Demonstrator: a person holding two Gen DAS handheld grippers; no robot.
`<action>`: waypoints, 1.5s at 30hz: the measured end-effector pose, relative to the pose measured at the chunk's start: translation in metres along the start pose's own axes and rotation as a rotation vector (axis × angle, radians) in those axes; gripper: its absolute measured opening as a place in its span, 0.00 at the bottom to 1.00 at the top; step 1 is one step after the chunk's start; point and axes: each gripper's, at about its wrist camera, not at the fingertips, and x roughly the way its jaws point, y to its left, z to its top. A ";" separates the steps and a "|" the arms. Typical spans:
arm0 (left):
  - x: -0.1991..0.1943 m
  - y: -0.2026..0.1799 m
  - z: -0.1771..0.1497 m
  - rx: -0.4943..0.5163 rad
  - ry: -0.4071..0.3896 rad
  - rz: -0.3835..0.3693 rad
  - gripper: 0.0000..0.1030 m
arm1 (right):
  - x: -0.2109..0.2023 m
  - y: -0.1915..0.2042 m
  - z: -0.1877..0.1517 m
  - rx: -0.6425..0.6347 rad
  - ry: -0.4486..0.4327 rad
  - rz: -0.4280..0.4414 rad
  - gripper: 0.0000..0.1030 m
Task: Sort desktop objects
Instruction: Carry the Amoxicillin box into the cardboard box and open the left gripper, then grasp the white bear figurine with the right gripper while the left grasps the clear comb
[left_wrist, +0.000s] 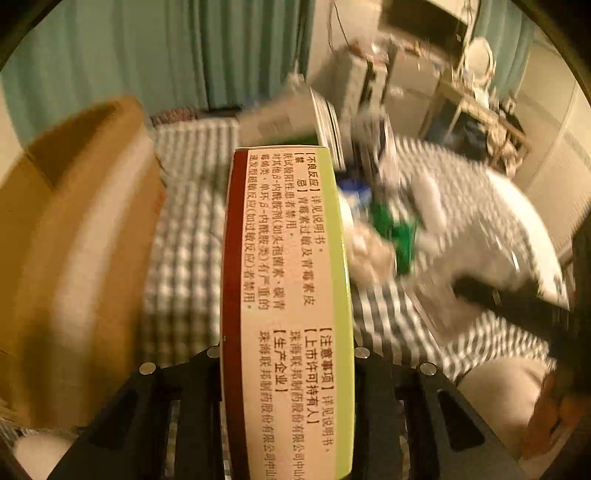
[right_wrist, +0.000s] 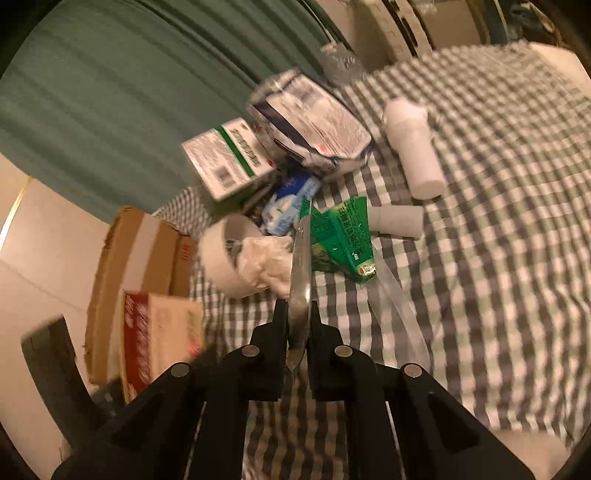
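Note:
My left gripper (left_wrist: 288, 350) is shut on a medicine box (left_wrist: 288, 295) with red, cream and green stripes and Chinese print, held above the checked tablecloth (left_wrist: 184, 258). My right gripper (right_wrist: 297, 314) is shut on a thin clear plastic piece (right_wrist: 300, 280), seen edge-on. The left gripper with its box (right_wrist: 162, 332) also shows at the lower left of the right wrist view. Ahead lies a pile: a green carton (right_wrist: 343, 240), a white tape roll (right_wrist: 225, 254), crumpled tissue (right_wrist: 266, 262), a green-striped box (right_wrist: 225, 158), a blue-and-white packet (right_wrist: 314, 125).
A brown cardboard box (left_wrist: 66, 258) stands at the left of the table, also in the right wrist view (right_wrist: 140, 254). Two white bottles (right_wrist: 413, 147) lie on the cloth (right_wrist: 480, 258). A green curtain (right_wrist: 110, 92) hangs behind. A metal tin (left_wrist: 306, 122) lies beyond the medicine box.

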 end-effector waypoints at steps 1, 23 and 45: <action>-0.013 0.007 0.006 -0.006 -0.034 0.014 0.29 | -0.009 0.005 -0.004 0.000 -0.016 0.001 0.09; -0.094 0.225 0.006 -0.259 -0.106 0.227 0.97 | 0.063 0.316 0.011 -0.406 0.120 0.177 0.70; -0.080 -0.002 0.006 0.015 -0.147 0.131 1.00 | -0.185 0.005 0.015 -0.021 -0.302 -0.266 0.88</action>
